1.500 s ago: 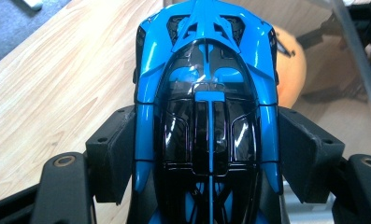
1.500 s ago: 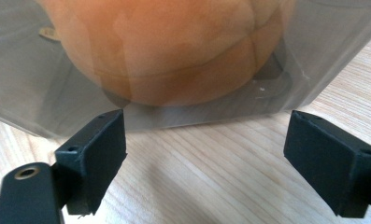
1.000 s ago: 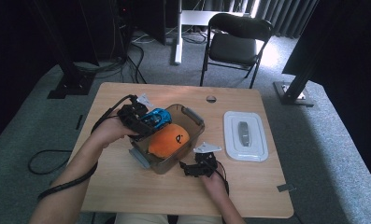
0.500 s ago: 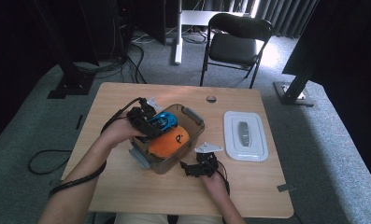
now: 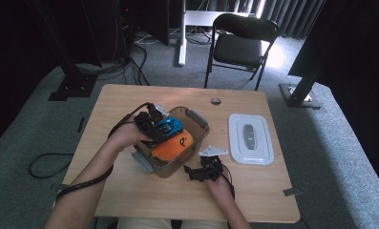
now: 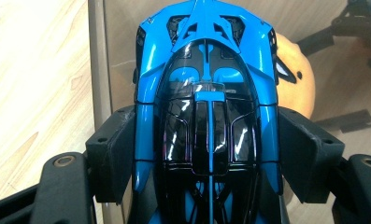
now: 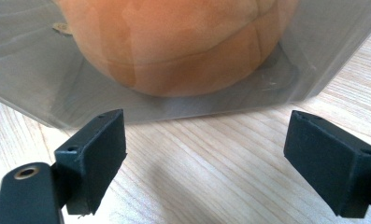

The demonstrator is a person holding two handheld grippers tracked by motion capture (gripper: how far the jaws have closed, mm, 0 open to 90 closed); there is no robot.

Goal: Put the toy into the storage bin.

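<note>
A clear plastic bin (image 5: 199, 125) stands mid-table with an orange plush toy (image 5: 175, 145) inside it. My left gripper (image 5: 154, 128) is shut on a blue and black toy car (image 5: 169, 126) and holds it over the bin's left part. In the left gripper view the toy car (image 6: 206, 107) sits between both pads, above the orange toy (image 6: 295, 84) and the bin's wall (image 6: 96, 70). My right gripper (image 5: 200, 171) rests on the table just in front of the bin, open and holding nothing. The right gripper view has its jaws wide apart before the bin's wall (image 7: 43, 84), with the orange toy (image 7: 174, 42) behind it.
A white lid (image 5: 250, 138) with a grey handle lies on the table right of the bin. A black folding chair (image 5: 239, 45) stands beyond the far edge. Cables trail off the table's left side. Bare wood (image 5: 130, 98) lies behind and in front of the bin.
My left gripper has come down and slightly right with the toy car, closer over the bin. The right gripper has stayed put.
</note>
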